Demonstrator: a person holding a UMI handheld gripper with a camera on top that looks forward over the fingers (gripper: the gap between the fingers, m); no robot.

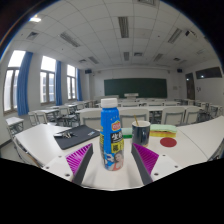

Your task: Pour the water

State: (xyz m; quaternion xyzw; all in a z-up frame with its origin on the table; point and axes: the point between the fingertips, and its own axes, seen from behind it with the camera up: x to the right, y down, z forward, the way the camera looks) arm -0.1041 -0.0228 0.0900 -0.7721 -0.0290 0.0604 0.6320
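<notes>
A plastic bottle [112, 133] with a blue and white label and a white cap stands upright on the white table [190, 140]. It is between the fingers of my gripper [114, 150], with a gap at each side. The gripper is open, and its magenta pads [84, 158] flank the bottle's lower half. A dark cup [141, 132] with a pale rim stands on the table just beyond the bottle and slightly to its right, past the right fingertip.
A small red round object [168, 142] lies on the table right of the cup. A black flat pad [75, 136] lies left of the bottle. Rows of classroom desks and chairs [60, 115] fill the room beyond, and a blackboard [137, 87] hangs on the far wall.
</notes>
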